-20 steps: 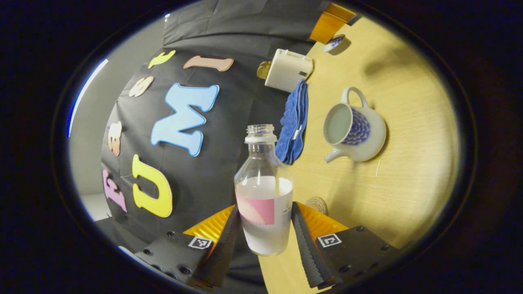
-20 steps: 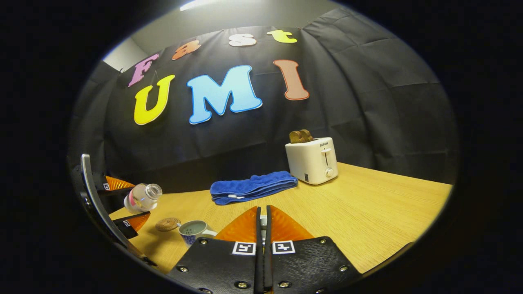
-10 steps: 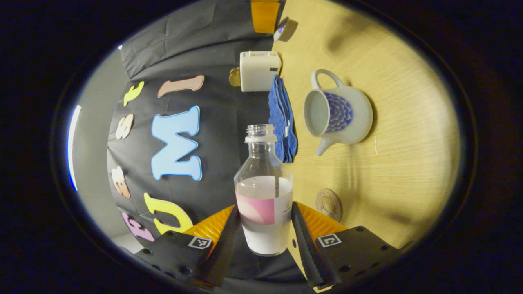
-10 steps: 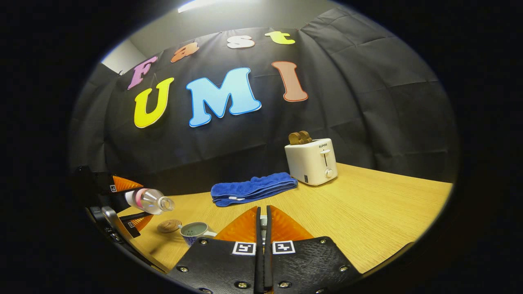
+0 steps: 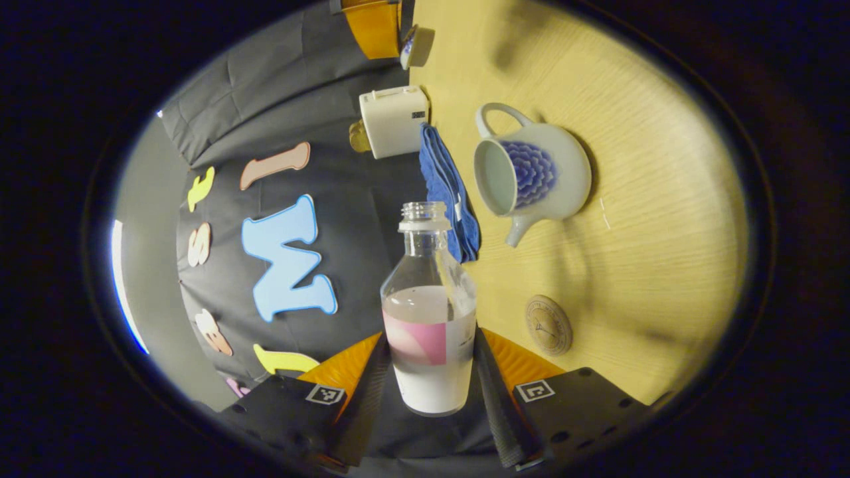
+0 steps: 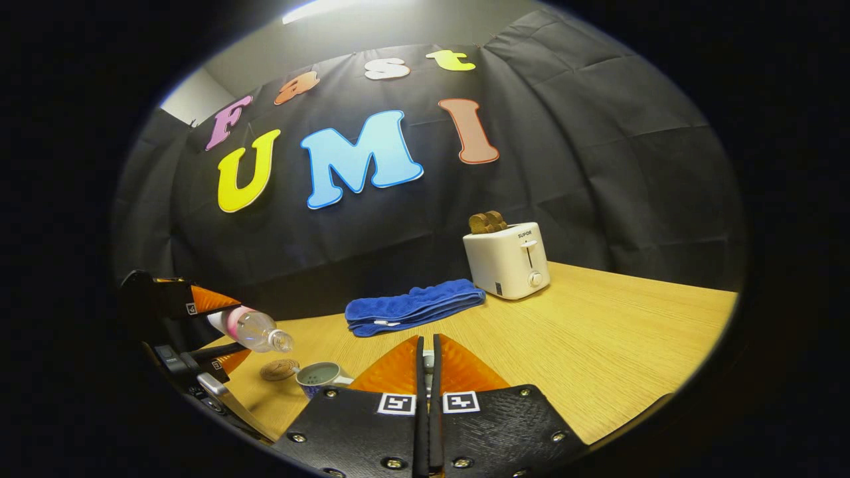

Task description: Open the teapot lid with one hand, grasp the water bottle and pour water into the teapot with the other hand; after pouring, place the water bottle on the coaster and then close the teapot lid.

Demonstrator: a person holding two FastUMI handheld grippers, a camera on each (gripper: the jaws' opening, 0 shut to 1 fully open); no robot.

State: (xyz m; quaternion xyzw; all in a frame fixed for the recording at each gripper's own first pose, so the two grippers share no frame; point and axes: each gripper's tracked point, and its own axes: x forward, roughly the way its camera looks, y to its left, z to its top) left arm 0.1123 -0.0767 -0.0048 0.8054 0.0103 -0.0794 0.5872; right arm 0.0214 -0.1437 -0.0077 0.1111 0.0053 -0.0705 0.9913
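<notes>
1. Bottle (image 5: 430,312) sits clamped between both fingers of the left gripper (image 5: 430,392), gripped low on its body so the uncapped neck stays free; it is tipped over nearly level, mouth toward the teapot (image 5: 531,172), as the right gripper view also shows (image 6: 251,327).
2. Water lies in the lower body, not at the neck, so I judge pouring has not begun.
3. Coaster (image 5: 548,324) lies bare on the table (image 5: 651,219), just beside the teapot, kept free for the bottle later.
4. Teapot stands open, its mouth clear to take the water.
5. Right gripper (image 6: 427,362) has its fingers pressed together; in the left gripper view the lid (image 5: 408,45) hangs at its tip, held well aside, out of the pour.
6. Towel (image 6: 413,305) and toaster (image 6: 508,260) stand farther back, uninvolved.
</notes>
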